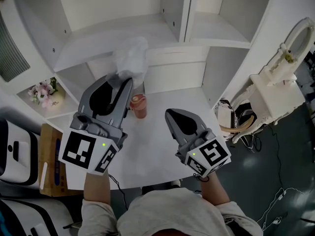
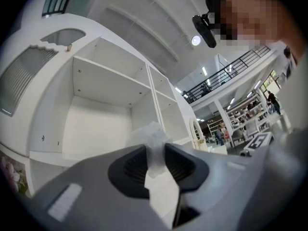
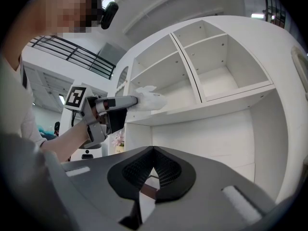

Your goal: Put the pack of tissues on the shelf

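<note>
Left gripper view shows the left gripper (image 2: 155, 149) pinching the pack of tissues (image 2: 152, 133) by its soft wrapper, jaws narrow, w/ the pack sticking out past the tips and the open shelf (image 2: 57, 155) compartment right ahead of them. Right gripper (image 3: 153, 150) is empty, jaws closed tip to tip, off to the left gripper's right and short of the shelf. To place it well, I'd carry the pack fwd till it's fully over the board, lower it flat, then open, since the floppy wrap could prob. slip or snag on the edge.
</note>
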`<state>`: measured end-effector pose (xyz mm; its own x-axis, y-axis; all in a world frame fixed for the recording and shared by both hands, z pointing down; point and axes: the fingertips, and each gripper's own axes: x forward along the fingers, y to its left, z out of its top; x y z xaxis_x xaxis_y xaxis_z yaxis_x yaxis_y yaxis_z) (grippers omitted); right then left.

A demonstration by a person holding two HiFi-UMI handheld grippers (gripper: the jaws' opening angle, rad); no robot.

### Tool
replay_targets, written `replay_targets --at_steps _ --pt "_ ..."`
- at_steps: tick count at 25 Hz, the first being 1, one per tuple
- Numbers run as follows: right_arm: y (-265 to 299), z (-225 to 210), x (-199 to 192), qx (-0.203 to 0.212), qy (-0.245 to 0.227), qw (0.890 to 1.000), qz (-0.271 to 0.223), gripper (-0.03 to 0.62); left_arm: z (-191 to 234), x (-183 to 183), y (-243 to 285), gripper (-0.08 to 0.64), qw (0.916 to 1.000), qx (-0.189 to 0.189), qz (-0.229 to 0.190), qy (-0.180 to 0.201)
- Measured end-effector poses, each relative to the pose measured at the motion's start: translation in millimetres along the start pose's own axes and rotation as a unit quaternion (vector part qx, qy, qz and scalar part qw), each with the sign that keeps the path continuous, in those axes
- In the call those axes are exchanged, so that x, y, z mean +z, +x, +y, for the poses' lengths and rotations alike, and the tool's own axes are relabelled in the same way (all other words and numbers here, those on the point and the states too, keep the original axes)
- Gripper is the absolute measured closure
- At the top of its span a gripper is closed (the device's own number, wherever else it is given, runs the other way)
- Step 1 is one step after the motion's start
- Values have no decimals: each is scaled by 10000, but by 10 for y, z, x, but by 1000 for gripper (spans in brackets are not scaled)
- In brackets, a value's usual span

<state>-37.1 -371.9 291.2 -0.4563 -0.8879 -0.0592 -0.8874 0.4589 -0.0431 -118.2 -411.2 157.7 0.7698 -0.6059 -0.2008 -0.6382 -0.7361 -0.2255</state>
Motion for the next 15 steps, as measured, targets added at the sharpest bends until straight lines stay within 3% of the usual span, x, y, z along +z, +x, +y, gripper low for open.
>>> replay_targets --at_steps 15 --pt "85 -196 52 -119 -94 9999 -28 592 489 -4 242 474 9987 515 60 26"
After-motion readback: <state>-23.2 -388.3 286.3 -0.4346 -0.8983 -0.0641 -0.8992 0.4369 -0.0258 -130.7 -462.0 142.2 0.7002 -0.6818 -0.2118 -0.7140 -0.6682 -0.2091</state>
